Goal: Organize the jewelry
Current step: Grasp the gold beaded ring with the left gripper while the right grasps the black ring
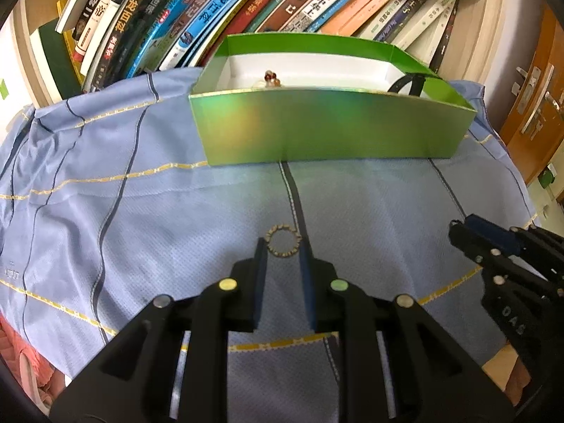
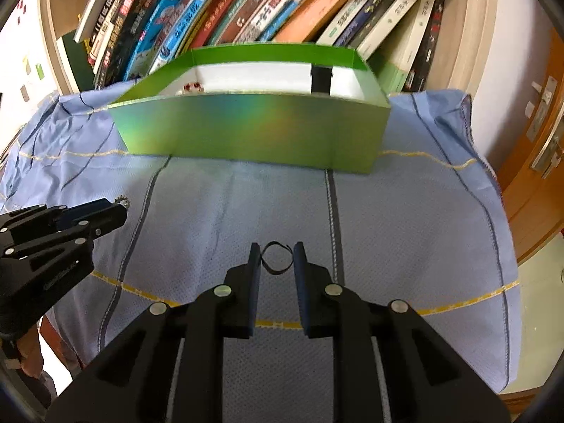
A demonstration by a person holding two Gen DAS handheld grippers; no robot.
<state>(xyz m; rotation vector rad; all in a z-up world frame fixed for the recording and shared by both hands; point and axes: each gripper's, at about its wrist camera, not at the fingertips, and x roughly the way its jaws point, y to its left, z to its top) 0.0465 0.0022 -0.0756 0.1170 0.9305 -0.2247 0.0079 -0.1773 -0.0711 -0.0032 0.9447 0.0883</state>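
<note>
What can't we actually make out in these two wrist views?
- Green box floor: near wall hides it in both views; only the red beads and a black strap peek over.
- Beaded ring in the left claw: beads too small to identify; contact with the pads unclear.
- Black band in the right claw: thin, grip unclear.
- Book titles: blurred, cut off at the top edge.
</note>
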